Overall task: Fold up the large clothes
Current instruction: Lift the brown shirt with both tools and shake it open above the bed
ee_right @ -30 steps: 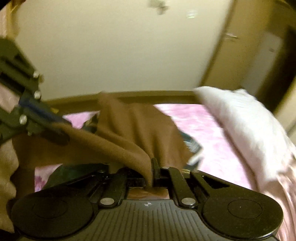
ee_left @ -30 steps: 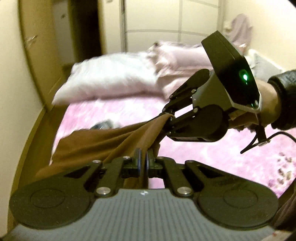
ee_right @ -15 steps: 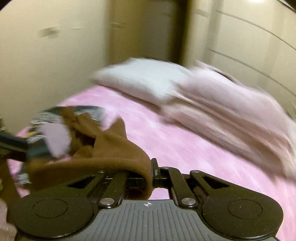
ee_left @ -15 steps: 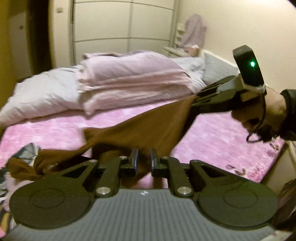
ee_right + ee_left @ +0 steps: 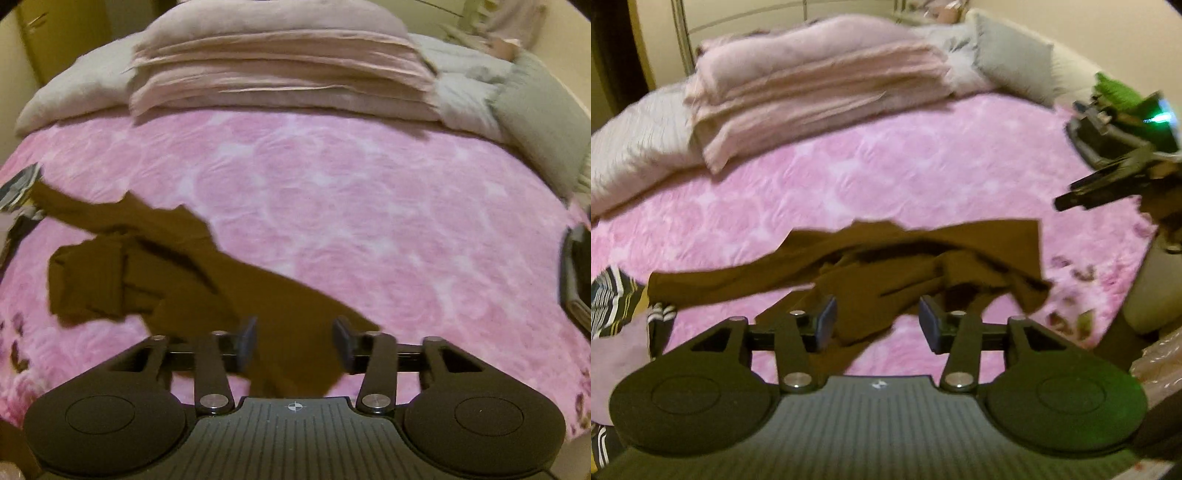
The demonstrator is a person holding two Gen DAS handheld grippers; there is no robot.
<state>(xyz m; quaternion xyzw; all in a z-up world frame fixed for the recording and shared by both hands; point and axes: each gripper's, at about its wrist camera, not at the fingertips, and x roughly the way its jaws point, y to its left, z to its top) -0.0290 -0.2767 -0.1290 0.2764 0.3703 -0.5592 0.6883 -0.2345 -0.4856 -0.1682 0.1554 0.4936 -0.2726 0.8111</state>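
Left wrist view blurred, brown garment [image 5: 923,258] crumpled on pink bed [image 5: 886,177], partly hidden by left hand-held gripper [image 5: 875,321], spread wide, empty, right hand-held gripper [image 5: 293,343] likewise released.

Home bedroom, pink bedspread [image 5: 332,192], stacked folded blankets [image 5: 280,66], grey pillow [image 5: 1012,62]

I count one brown garment [image 5: 871,273] lying crumpled on one bed with a pink cover [image 5: 369,206]. At twelve o'clock from me there is one stack of folded pink blankets [image 5: 280,70]; I cannot tell how many are in it. I see one white pillow [image 5: 631,144] at ten o'clock and one grey pillow [image 5: 543,114] at two o'clock. One striped dark cloth [image 5: 609,295] lies at nine o'clock. I hold two grippers: my left gripper [image 5: 875,321] and my right gripper [image 5: 295,343], each with two fingers spread apart.
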